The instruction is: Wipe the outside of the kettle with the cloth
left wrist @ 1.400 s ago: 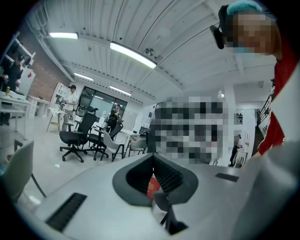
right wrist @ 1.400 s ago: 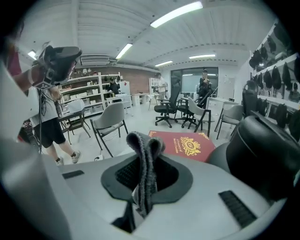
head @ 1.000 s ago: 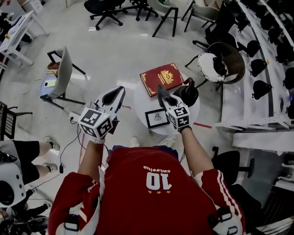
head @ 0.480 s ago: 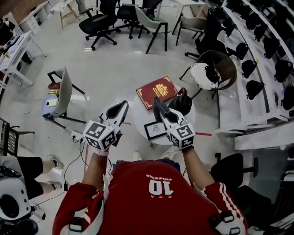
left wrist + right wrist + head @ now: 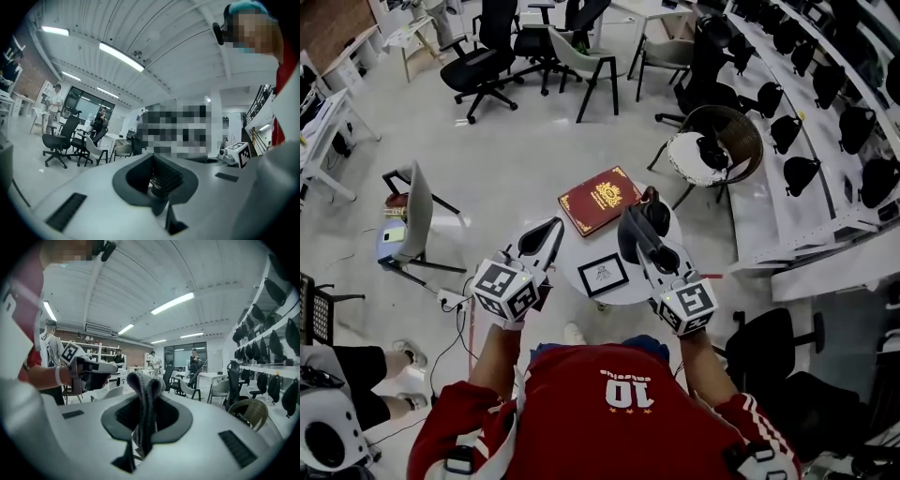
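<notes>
A black kettle [image 5: 662, 221] stands on the far right of a small round white table [image 5: 577, 255], partly hidden behind my right gripper [image 5: 630, 223]. That gripper is held above the table and is shut on a folded grey cloth [image 5: 143, 394], which sticks up between its jaws in the right gripper view. My left gripper [image 5: 549, 229] hovers over the table's left edge, shut with nothing in it. Both gripper views look out level across the room, so neither shows the kettle. The left gripper [image 5: 96, 369] also shows in the right gripper view.
A red book [image 5: 600, 199] and a small framed picture [image 5: 603, 274] lie on the table. A wicker chair [image 5: 717, 145] stands to the right, a grey chair [image 5: 405, 214] to the left, and office chairs [image 5: 492, 42] behind. Shelves with black helmets [image 5: 802, 169] line the right side.
Both grippers have drawn back toward the person while staying raised over the table. The head view has shifted and takes in more of the room. The cloth stays in the right gripper.
</notes>
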`<state>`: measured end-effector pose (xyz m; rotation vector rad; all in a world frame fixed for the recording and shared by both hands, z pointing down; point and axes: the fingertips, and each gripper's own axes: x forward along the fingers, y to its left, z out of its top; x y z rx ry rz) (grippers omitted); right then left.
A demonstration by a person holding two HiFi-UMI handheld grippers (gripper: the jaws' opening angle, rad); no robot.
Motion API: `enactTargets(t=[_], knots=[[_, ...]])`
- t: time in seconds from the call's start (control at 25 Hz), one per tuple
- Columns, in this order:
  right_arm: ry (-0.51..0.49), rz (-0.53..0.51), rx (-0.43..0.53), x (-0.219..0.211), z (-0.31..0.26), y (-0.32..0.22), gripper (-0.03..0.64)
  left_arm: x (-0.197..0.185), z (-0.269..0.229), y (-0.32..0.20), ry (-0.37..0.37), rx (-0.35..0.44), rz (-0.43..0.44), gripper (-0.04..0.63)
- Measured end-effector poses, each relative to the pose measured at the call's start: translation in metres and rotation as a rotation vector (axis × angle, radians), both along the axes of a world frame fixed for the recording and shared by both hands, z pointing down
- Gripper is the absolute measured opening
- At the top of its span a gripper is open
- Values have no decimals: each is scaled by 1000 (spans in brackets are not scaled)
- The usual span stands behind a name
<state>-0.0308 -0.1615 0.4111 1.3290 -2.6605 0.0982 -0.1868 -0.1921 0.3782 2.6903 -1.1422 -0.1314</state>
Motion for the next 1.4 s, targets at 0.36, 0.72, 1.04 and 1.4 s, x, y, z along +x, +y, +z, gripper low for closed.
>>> enactTargets(t=[0.36,0.72,1.04,1.4], knots=[[-37,84,28,74,-26,7,54,58,-23,-4,-38,25,23,8],[-85,204,69,152,-51,20,54,123,-34,1,-50,25,30,8],[-90,276,96,204,-63,31,54,151,-43,13,-58,51,27,8],[-73,276,100,223,-60,34,54,170,-48,22,-67,61,21,8]])
